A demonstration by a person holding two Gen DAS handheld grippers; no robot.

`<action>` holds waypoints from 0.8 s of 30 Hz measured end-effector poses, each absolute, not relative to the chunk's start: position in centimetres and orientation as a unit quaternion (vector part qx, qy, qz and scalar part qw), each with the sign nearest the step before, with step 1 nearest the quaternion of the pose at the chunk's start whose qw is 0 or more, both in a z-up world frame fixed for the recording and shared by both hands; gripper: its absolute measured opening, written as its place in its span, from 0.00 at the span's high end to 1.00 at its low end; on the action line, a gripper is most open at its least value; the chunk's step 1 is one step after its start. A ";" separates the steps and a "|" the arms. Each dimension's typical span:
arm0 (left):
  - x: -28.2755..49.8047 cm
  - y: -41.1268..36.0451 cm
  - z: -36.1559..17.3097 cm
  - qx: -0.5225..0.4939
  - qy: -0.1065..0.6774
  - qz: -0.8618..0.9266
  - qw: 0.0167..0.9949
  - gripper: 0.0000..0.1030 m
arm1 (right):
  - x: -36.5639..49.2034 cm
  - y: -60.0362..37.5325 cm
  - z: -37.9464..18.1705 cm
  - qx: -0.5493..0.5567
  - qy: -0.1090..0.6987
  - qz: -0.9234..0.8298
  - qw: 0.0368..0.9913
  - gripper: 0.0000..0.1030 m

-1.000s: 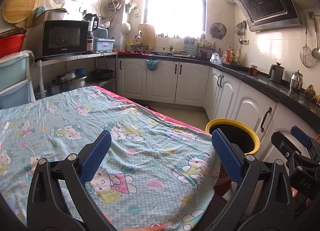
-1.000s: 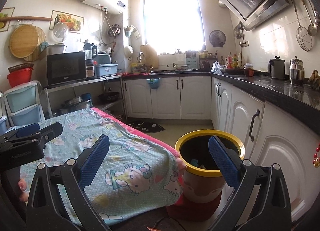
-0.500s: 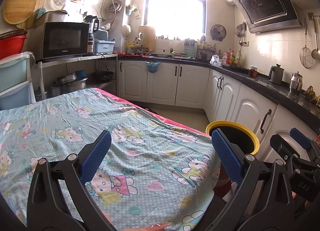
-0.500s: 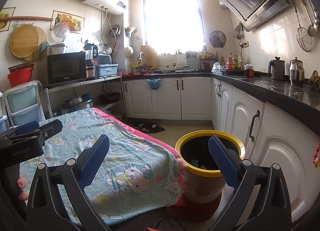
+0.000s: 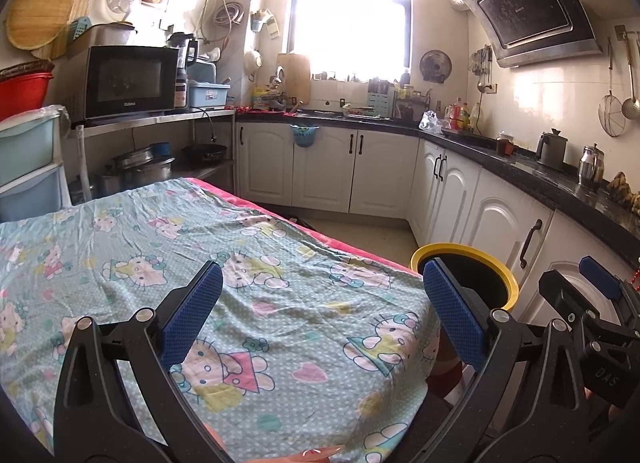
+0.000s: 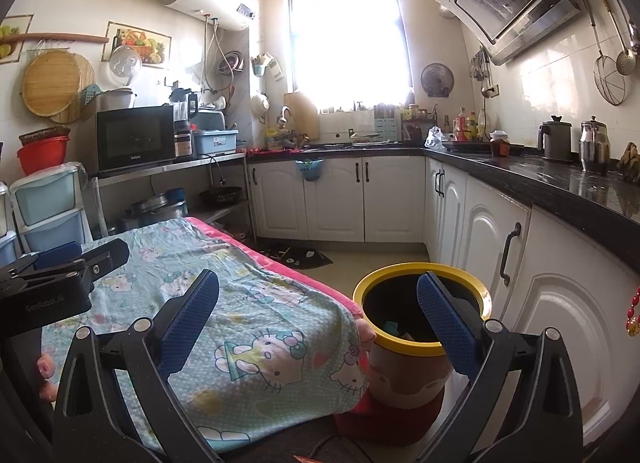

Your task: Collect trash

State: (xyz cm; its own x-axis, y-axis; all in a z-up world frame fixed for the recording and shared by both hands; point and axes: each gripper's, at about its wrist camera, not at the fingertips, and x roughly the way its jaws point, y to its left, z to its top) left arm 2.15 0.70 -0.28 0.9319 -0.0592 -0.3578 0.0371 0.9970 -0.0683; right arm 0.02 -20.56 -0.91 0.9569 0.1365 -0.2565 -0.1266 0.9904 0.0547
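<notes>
A yellow-rimmed trash bin (image 6: pixel 420 347) stands on the floor at the table's right corner, with a few scraps inside; it also shows in the left wrist view (image 5: pixel 466 253). My left gripper (image 5: pixel 322 307) is open and empty above the Hello Kitty tablecloth (image 5: pixel 248 287). My right gripper (image 6: pixel 318 315) is open and empty, held between the table corner and the bin. Each gripper shows at the edge of the other's view. No loose trash is visible on the cloth.
White cabinets (image 6: pixel 492 239) with a black counter (image 6: pixel 560 183) run along the right and back. A metal shelf with a microwave (image 5: pixel 128 81) and plastic drawers (image 6: pixel 48 207) stand at the left. A dark mat (image 6: pixel 300 257) lies on the floor.
Both grippers stay open and almost still; the views shift only slightly.
</notes>
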 end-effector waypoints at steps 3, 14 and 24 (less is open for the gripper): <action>2.2 0.6 -0.1 -0.030 0.182 -0.025 0.982 0.10 | 0.0 -20.6 -0.9 0.020 0.133 0.067 0.989 0.06; 2.1 0.6 -0.2 -0.030 0.182 -0.025 0.982 0.10 | 0.0 -20.6 -1.0 0.019 0.132 0.067 0.989 0.06; 2.3 0.5 -0.1 -0.032 0.186 -0.028 0.982 0.10 | 0.0 -20.6 -1.0 0.019 0.132 0.067 0.989 0.06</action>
State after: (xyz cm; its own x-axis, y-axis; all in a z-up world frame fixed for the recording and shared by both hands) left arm 2.25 0.52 -0.07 0.9293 -0.0677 -0.3632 0.0442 0.9964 -0.0729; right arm 0.00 -20.60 -1.00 0.9565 0.1368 -0.2575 -0.1266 0.9904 0.0559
